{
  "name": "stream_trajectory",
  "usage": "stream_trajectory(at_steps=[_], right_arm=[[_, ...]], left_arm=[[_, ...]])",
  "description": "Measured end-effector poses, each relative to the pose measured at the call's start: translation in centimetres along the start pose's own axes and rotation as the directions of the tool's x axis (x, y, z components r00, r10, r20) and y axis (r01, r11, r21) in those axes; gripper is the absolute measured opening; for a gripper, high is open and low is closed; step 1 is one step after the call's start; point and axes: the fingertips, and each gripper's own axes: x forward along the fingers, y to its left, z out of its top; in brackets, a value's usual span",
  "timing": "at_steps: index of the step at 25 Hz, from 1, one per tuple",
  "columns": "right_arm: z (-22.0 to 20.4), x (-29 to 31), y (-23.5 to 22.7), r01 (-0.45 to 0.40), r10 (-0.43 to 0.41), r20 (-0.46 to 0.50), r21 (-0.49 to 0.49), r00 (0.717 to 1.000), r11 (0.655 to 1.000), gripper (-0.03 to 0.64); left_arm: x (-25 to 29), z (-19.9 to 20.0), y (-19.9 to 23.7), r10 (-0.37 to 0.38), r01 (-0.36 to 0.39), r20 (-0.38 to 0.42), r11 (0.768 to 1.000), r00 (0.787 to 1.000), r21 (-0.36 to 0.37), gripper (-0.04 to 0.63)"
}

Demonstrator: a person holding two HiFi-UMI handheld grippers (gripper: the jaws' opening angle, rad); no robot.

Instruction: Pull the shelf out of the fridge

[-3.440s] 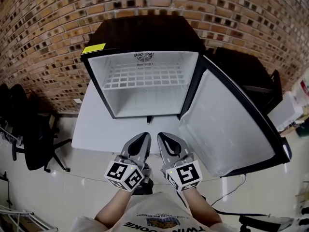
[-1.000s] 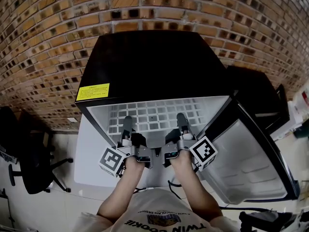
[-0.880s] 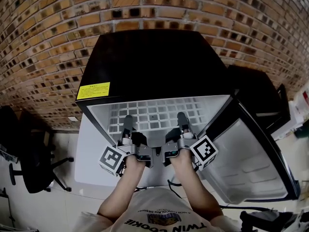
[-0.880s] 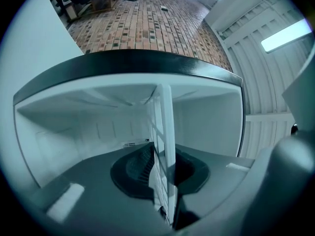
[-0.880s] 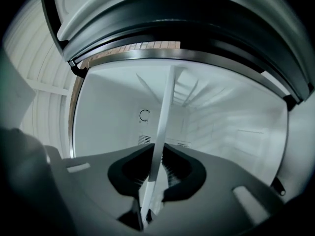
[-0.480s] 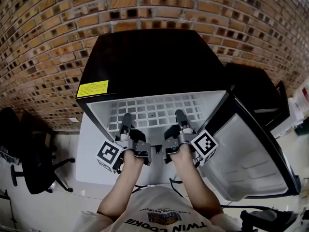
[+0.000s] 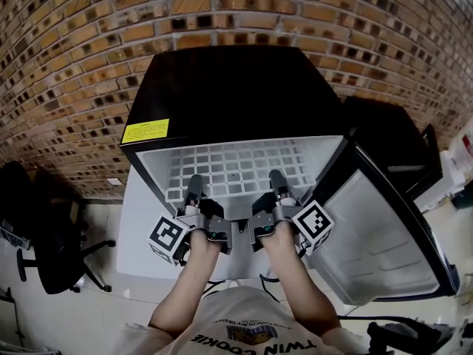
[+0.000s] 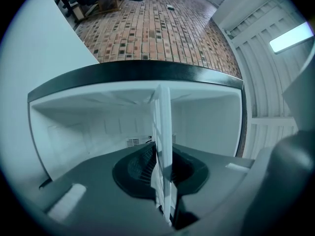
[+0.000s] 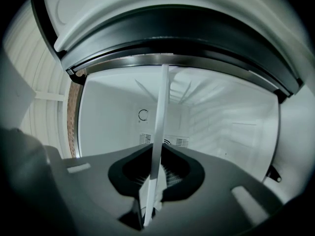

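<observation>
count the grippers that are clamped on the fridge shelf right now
2. The left gripper is shut on the front edge of the shelf, left of middle. The right gripper is shut on the same edge, right of middle. No others are in view.

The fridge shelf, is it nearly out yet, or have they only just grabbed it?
Early days. Done: the door is open, and the left gripper and right gripper are each clamped on the front edge of the shelf. In hand: the pull, seemingly just starting. Left: the shelf lies almost wholly inside the fridge, so nearly all the sliding remains.
</observation>
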Motion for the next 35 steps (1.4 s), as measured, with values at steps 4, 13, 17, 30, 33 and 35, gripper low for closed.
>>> stream_trajectory(at_steps=[4, 13, 17, 30, 33, 35], right_arm=[[-0.2, -1.0, 0.1, -0.007, 0.007, -0.002, -0.004, 1.000, 1.000, 0.029], [-0.5, -3.1, 0.3, -0.018, 0.017, -0.015, -0.021, 1.000, 1.000, 0.035], [-0.6, -3.8, 0.3, -0.016, 0.016, -0.024, -0.024, 1.000, 1.000, 0.037], [-1.2, -7.7, 0.8, -0.061, 0.059, -0.059, -0.031, 0.997, 0.998, 0.041], [-1.4, -8.9, 0.7, -0.043, 0.041, -0.063, -0.033, 0.997, 0.999, 0.041], [-1.4, -9.8, 0.5, -0.036, 0.034, -0.068, -0.031, 0.997, 0.999, 0.041]], left_arm=[[-1.1, -0.3, -0.3, 0.001, -0.001, -0.007, 1.000, 1.000, 0.003, 0.028], [-3.0, -0.8, -0.5, -0.006, 0.006, 0.000, 1.000, 1.000, 0.001, 0.028], [-3.7, -1.0, -0.7, 0.002, -0.002, -0.001, 1.000, 1.000, -0.001, 0.028], [-7.7, -2.1, -1.4, -0.009, 0.009, 0.019, 1.000, 1.000, -0.005, 0.028], [-8.8, -2.4, -1.7, -0.010, 0.010, 0.020, 1.000, 1.000, -0.005, 0.028], [-9.8, -2.8, -1.8, -0.011, 0.011, 0.020, 1.000, 1.000, -0.002, 0.028]])
